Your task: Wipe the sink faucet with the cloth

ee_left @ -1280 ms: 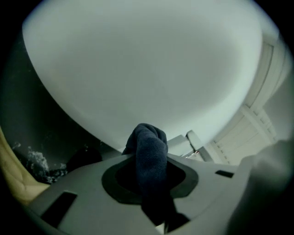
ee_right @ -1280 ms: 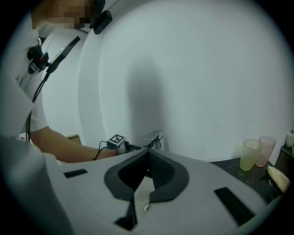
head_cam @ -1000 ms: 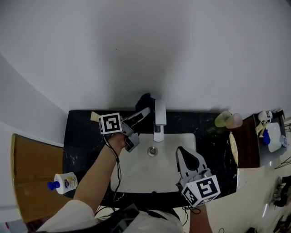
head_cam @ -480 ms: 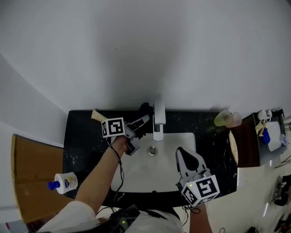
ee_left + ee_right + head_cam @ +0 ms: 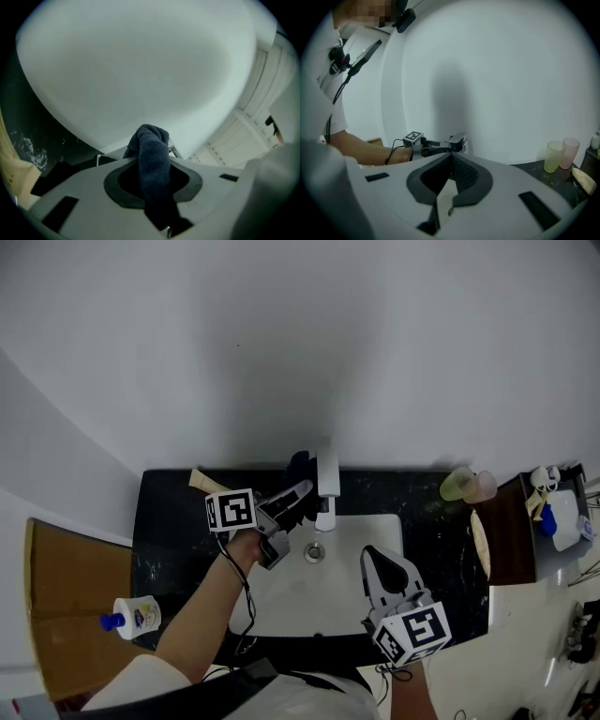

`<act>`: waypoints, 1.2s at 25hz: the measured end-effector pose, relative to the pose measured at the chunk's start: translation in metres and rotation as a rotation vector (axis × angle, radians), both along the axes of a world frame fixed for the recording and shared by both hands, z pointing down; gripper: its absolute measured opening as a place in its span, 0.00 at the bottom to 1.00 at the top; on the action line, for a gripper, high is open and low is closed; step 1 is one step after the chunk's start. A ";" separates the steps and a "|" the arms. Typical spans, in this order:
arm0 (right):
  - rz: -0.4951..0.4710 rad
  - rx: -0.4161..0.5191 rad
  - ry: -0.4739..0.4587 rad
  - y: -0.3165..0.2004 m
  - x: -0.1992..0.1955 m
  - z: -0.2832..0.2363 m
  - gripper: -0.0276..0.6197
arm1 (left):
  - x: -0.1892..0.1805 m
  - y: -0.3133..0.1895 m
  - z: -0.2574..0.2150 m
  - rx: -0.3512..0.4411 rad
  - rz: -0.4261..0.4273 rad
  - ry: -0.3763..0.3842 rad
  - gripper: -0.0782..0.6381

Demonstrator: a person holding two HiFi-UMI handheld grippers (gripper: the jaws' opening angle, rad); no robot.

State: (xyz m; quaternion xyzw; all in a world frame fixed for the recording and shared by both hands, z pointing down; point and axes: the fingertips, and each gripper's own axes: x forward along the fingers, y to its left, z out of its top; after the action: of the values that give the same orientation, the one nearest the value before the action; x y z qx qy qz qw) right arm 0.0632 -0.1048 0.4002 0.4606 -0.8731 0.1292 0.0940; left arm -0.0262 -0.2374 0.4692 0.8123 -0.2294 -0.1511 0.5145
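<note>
Head view puts the left gripper (image 5: 302, 491), fingers clamped on a dark blue towelling cloth (image 5: 153, 159), beside the tall chrome faucet (image 5: 327, 479), so wiping looks partway done, while the right gripper (image 5: 373, 557) idles with fingers together

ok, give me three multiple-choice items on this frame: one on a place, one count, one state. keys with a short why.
1. Where is the cloth?
A) lying in the basin
B) clamped in the left tool, just left of the faucet
C) hanging on the wall

2. How many cups stand to the right of the sink?
A) one
B) two
C) four

3. How do the right tool's jaws stand?
A) together, with nothing between them
B) shut on the cloth
C) spread wide apart

Key:
1 B: the left gripper view shows the dark cloth pinched between that tool's jaws.
2 B: a yellow-green cup and a pinkish one stand side by side.
3 A: the right gripper view shows the tips meeting, empty.
</note>
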 end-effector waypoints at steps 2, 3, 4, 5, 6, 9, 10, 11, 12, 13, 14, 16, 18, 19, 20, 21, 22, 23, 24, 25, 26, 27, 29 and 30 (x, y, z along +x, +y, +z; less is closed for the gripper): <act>0.010 0.000 -0.001 0.001 0.005 0.000 0.05 | 0.006 0.017 -0.009 0.038 0.028 -0.014 0.24; 0.014 -0.001 -0.002 0.002 0.007 0.001 0.05 | 0.010 0.027 -0.014 0.070 0.046 -0.046 0.24; 0.018 -0.002 -0.002 0.002 0.009 0.001 0.05 | 0.014 0.037 -0.017 0.111 0.061 -0.102 0.24; 0.019 -0.002 -0.003 0.003 0.010 0.001 0.05 | 0.017 0.047 -0.018 0.158 0.072 -0.177 0.24; 0.019 -0.001 -0.003 0.003 0.010 0.001 0.05 | 0.020 0.055 -0.018 0.203 0.083 -0.260 0.24; 0.013 0.004 -0.005 0.005 0.010 0.001 0.05 | 0.024 0.070 -0.017 0.312 0.140 -0.497 0.24; 0.013 0.005 -0.005 0.006 0.010 0.001 0.05 | 0.025 0.072 -0.016 0.341 0.166 -0.563 0.24; 0.014 0.005 -0.005 0.006 0.010 0.000 0.05 | 0.027 0.071 -0.016 0.363 0.191 -0.618 0.24; 0.015 0.005 -0.005 0.007 0.011 0.000 0.05 | 0.028 0.069 -0.014 0.378 0.216 -0.664 0.24; 0.015 0.003 -0.004 0.007 0.011 0.001 0.05 | 0.028 0.066 -0.012 0.391 0.238 -0.713 0.24; 0.014 0.002 -0.004 0.008 0.011 0.001 0.05 | 0.028 0.062 -0.009 0.407 0.256 -0.768 0.24; 0.013 0.000 -0.006 0.008 0.011 0.002 0.05 | 0.029 0.050 -0.005 0.446 0.279 -0.877 0.24; 0.015 0.001 -0.008 0.007 0.011 0.002 0.05 | 0.031 0.032 -0.003 0.472 0.276 -0.943 0.24; 0.016 0.001 -0.008 0.007 0.011 0.001 0.05 | 0.030 0.023 -0.002 0.475 0.268 -0.957 0.24; 0.017 0.001 -0.008 0.007 0.011 0.001 0.05 | 0.029 0.016 -0.002 0.475 0.264 -0.959 0.24; 0.018 0.002 -0.008 0.007 0.012 0.000 0.05 | 0.028 0.013 -0.002 0.475 0.264 -0.956 0.24; 0.021 0.002 -0.007 0.007 0.013 0.000 0.05 | 0.027 0.011 -0.003 0.478 0.264 -0.956 0.24; 0.024 0.001 -0.007 0.007 0.015 0.000 0.05 | 0.027 0.012 -0.004 0.486 0.260 -0.961 0.24; 0.027 0.000 -0.007 0.007 0.016 0.001 0.05 | 0.027 0.014 -0.004 0.496 0.254 -0.967 0.24; 0.029 -0.001 -0.007 0.008 0.017 0.001 0.05 | 0.027 0.017 -0.005 0.504 0.249 -0.968 0.24; 0.030 -0.003 -0.008 0.009 0.018 0.002 0.05 | 0.028 0.021 -0.005 0.511 0.249 -0.961 0.24; 0.030 -0.003 -0.008 0.009 0.018 0.003 0.05 | 0.030 0.028 -0.006 0.518 0.257 -0.952 0.24; 0.031 -0.005 -0.009 0.010 0.018 0.004 0.05 | 0.035 0.048 -0.006 0.537 0.293 -0.938 0.24; 0.032 -0.008 -0.009 0.011 0.019 0.005 0.05 | 0.037 0.059 -0.005 0.544 0.308 -0.934 0.24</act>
State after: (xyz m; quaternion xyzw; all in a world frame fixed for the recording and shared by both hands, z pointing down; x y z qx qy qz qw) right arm 0.0817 -0.0942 0.4056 0.4735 -0.8656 0.1362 0.0897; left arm 0.0110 -0.1786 0.4642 0.9205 -0.2642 0.2478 0.1463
